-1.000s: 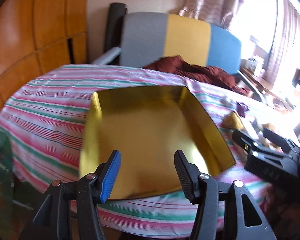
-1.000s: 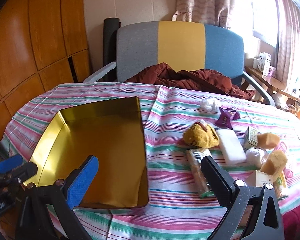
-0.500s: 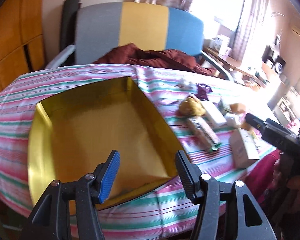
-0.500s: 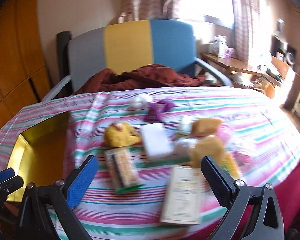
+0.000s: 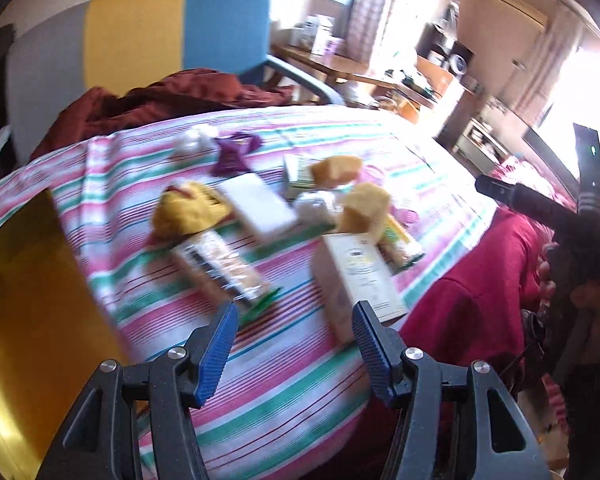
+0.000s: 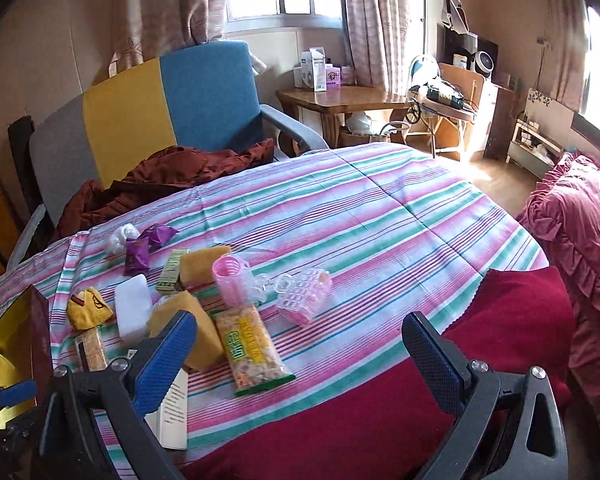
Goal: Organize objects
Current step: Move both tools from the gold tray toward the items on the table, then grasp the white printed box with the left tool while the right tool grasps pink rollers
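While both grippers hang above the near edge of the striped tablecloth point(image 6: 380, 216), nothing has been picked up: the left gripper point(image 5: 294, 346) has its jaws spread with only cloth between them, and the right gripper point(image 6: 300, 352) is spread wider still and grasps nothing.

The things to be organised lie in a loose cluster on the left half of the table. In the right wrist view, a snack bar in a green-edged wrapper point(image 6: 252, 350) lies nearest, with a yellow sponge block point(image 6: 198, 330) touching its left side. Just beyond it a pink hair roller point(image 6: 230, 282) stands beside a clear pink one point(image 6: 304, 296) lying on its side. Farther left are a white eraser-like block point(image 6: 132, 312), a yellow cloth pouch point(image 6: 88, 312) and purple wrappers point(image 6: 146, 244). A pale carton point(image 5: 356, 276) lies flat close before the left gripper, next to a second, clear-wrapped snack bar point(image 5: 224, 272); that view is blurred, so finer detail is lost.

The gold tray point(image 5: 28, 320) sits at the far left, apart from the cluster, open side up. It seems to be the intended destination, which would explain why the items are bunched just beside it.

I judge the sorting has not begun. The wide-open jaws suit a first reach; the carton or the nearer snack bar looks the easiest pick.
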The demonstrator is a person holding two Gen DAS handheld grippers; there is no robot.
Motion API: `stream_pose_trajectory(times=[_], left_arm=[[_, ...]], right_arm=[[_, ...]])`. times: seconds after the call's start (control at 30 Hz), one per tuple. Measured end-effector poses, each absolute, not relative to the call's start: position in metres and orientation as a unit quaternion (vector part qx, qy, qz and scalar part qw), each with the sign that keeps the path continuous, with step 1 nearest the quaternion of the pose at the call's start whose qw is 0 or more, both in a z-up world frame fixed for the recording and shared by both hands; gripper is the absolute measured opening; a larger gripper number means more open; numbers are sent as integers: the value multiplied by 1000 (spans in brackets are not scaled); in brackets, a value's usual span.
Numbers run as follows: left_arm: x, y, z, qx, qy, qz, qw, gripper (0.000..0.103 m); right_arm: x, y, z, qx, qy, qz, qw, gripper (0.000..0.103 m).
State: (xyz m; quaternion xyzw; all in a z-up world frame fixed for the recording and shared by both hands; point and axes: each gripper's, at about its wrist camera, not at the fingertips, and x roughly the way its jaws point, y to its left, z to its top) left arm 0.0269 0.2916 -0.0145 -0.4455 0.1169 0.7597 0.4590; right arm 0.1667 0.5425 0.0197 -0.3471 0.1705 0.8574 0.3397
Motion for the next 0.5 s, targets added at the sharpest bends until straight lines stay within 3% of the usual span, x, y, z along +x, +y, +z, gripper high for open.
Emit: stream_pose_trajectory(times=[0.3, 0.5], left_arm=[[44, 358, -43, -472, 157, 720, 484, 65], [44, 380, -59, -482, 181, 709, 482, 66]], right_arm=[[156, 582, -2, -434, 156, 840, 287, 103], [118, 582, -19, -508, 69, 830, 220, 103]])
